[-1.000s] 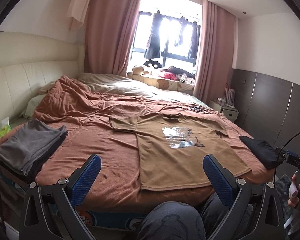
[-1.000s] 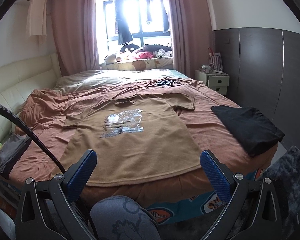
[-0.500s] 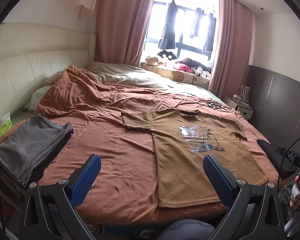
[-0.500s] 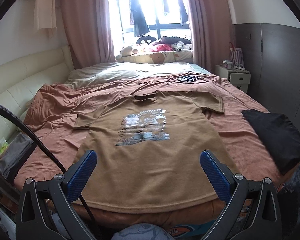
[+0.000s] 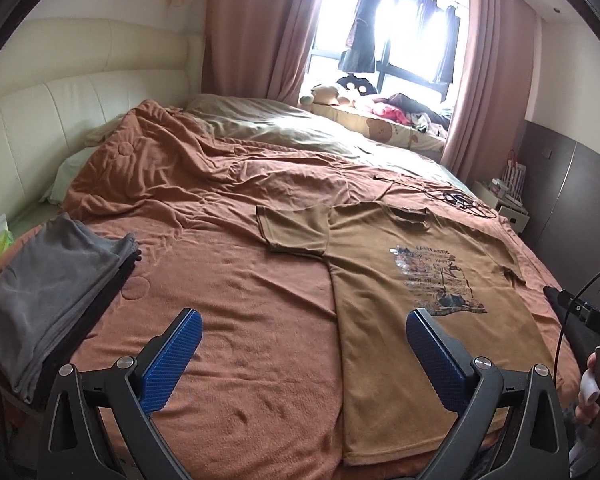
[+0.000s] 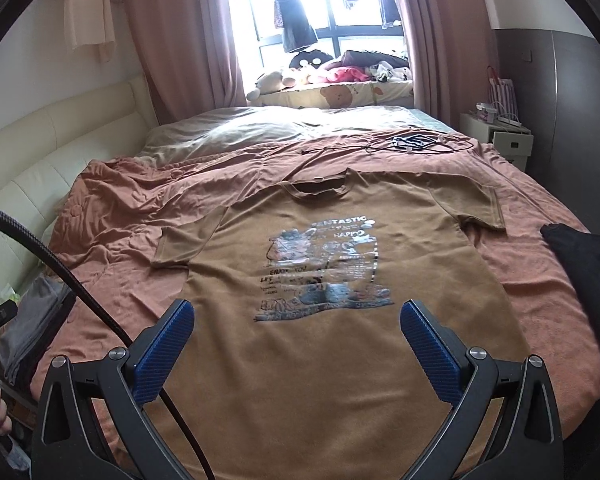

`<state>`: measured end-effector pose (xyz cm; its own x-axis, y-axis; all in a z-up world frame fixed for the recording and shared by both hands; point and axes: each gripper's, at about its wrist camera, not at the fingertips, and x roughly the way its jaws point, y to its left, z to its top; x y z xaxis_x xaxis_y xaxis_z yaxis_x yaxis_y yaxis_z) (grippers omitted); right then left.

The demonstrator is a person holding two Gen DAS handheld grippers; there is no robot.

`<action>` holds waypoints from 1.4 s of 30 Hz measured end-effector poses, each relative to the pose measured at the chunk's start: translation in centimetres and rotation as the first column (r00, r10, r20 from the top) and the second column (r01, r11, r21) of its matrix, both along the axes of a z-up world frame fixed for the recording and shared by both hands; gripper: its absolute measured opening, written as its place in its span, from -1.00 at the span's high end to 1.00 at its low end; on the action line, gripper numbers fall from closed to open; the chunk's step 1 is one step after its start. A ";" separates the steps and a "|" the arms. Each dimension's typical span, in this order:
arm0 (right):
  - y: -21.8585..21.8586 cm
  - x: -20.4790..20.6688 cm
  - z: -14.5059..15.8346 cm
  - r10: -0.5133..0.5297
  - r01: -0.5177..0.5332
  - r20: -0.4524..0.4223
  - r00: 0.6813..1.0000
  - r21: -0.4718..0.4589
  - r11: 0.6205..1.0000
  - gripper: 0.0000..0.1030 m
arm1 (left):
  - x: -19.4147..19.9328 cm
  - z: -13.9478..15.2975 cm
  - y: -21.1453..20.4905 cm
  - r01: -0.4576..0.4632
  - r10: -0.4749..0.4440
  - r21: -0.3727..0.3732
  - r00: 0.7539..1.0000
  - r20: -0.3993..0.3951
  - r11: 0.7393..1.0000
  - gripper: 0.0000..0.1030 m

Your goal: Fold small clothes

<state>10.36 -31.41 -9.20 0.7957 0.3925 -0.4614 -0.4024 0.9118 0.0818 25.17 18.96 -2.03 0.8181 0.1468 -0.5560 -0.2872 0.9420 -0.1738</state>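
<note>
Both claws closer over T-shirt, spread wide, empty; hem cut off.

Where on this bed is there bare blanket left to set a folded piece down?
Widest free patch: the blanket between the grey folded stack and the brown T-shirt. A narrow strip lies between the shirt and the black garment. The far side is crowded with cables and rumpled folds. Both tools, left and right, are open.

T-shirt: I see it brown, spread flat, print up
Sleeves: both out
Collar: toward window
Hem: at bed's near edge
</note>
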 end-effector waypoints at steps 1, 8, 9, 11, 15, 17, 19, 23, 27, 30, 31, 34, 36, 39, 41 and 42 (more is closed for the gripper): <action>0.3 0.5 0.0 -0.003 0.003 -0.002 1.000 0.008 1.000 -1.00 | 0.7 -0.1 0.3 0.000 0.000 0.000 1.000 -0.003 1.000 -0.99; 3.6 4.4 0.3 0.012 -0.011 -0.020 1.000 0.073 0.997 -0.83 | 6.3 -0.7 2.4 0.001 -0.001 -0.017 0.999 -0.038 1.000 -0.90; 4.1 4.8 0.4 0.018 -0.016 -0.021 1.000 0.081 0.997 -0.80 | 7.0 -0.8 2.6 -0.001 0.000 -0.019 0.999 -0.043 1.000 -0.88; 5.1 6.0 0.5 0.030 -0.028 -0.020 0.999 0.089 0.996 -0.73 | 8.3 -1.0 3.4 -0.004 0.003 -0.026 0.999 -0.051 1.000 -0.82; 7.0 8.6 0.1 0.070 -0.064 -0.049 0.996 0.109 0.992 -0.42 | 10.7 -1.1 4.8 -0.011 0.009 -0.039 0.998 -0.056 0.999 -0.80; 8.1 10.1 -0.1 0.080 -0.071 -0.072 0.994 0.113 0.991 -0.25 | 11.9 -1.2 5.5 -0.014 0.012 -0.047 0.998 -0.058 0.999 -0.71; 8.7 11.5 -0.2 0.081 -0.070 -0.092 0.992 0.125 0.990 -0.13 | 13.3 -1.3 6.3 -0.016 0.013 -0.056 0.998 -0.062 0.998 -0.69; 10.3 14.6 -0.1 0.110 -0.084 -0.156 0.982 0.165 0.983 0.14 | 15.9 -1.9 7.9 -0.024 0.019 -0.075 0.997 -0.072 0.997 -0.58; 11.5 17.9 -0.4 0.169 -0.109 -0.241 0.956 0.245 0.963 0.35 | 18.6 -2.8 9.3 -0.031 0.021 -0.117 0.996 -0.088 0.993 -0.46; 12.6 20.5 -0.9 0.213 -0.130 -0.306 0.928 0.271 0.954 0.58 | 20.6 -3.8 9.9 -0.043 0.030 -0.115 0.993 -0.110 0.992 -0.36; 13.0 21.3 -1.1 0.223 -0.133 -0.317 0.922 0.281 0.950 0.58 | 21.3 -4.2 10.2 -0.044 0.029 -0.122 0.992 -0.119 0.992 -0.34; 14.0 23.8 -2.0 0.226 -0.128 -0.355 0.907 0.279 0.952 0.59 | 23.3 -5.3 10.9 -0.047 0.027 -0.144 0.990 -0.138 0.989 -0.29; 14.8 25.2 -2.6 0.228 -0.127 -0.375 0.899 0.274 0.953 0.71 | 24.5 -6.1 11.3 -0.054 0.030 -0.156 0.988 -0.154 0.986 -0.28; 15.8 27.1 -3.7 0.251 -0.140 -0.409 0.877 0.283 0.949 0.75 | 26.1 -7.5 12.0 -0.076 0.041 -0.191 0.983 -0.180 0.979 -0.28; 16.6 28.2 -4.3 0.255 -0.141 -0.433 0.865 0.278 0.950 0.80 | 27.2 -8.5 12.3 -0.090 0.049 -0.205 0.978 -0.201 0.975 -0.26; 16.9 28.8 -4.7 0.259 -0.140 -0.446 0.857 0.283 0.949 0.80 | 27.7 -8.9 12.3 -0.095 0.049 -0.211 0.976 -0.211 0.973 -0.25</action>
